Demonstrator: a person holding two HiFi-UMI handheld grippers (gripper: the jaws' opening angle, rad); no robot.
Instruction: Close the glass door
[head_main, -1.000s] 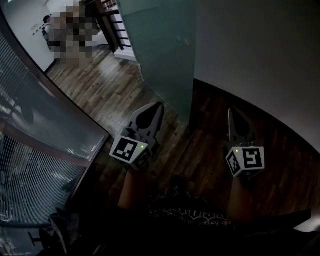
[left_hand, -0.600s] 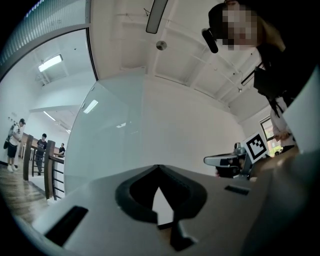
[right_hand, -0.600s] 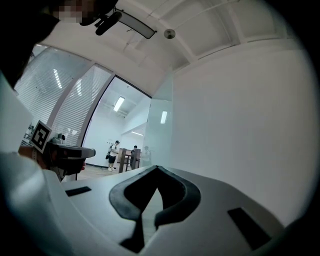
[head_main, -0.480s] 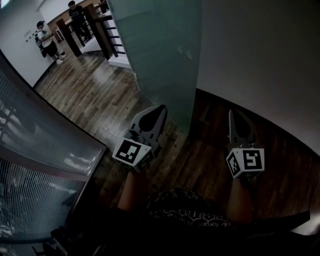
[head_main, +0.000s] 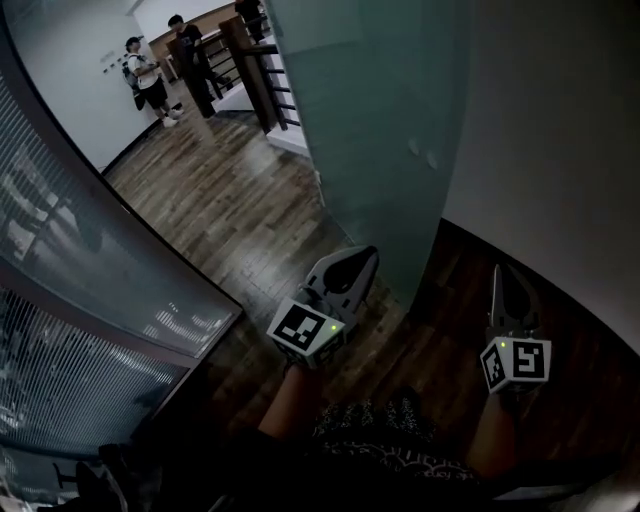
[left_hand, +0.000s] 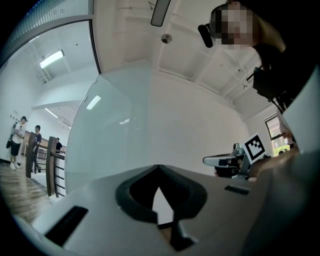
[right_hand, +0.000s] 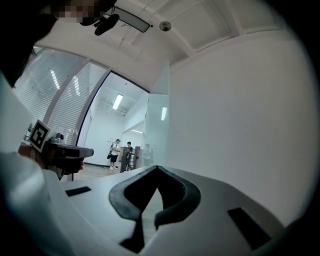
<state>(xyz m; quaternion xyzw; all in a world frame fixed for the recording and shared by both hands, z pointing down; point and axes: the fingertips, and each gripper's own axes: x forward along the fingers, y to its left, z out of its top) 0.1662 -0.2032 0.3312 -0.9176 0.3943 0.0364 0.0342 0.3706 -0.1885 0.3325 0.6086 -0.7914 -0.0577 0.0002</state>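
While left gripper and right gripper are hovering by door, fingers closed, empty: approaching; next likely needing push on door.

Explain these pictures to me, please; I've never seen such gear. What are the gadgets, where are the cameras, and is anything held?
There is no robot: a person holds a grey two-jaw gripper in each hand. The head view looks down from the person's head at the left gripper and right gripper above a dark wooden floor. The two gripper views come from cameras riding on each gripper, looking along its jaws. Both pairs of jaws are shut and hold nothing. Ahead stands the frosted glass door, beside a white wall.
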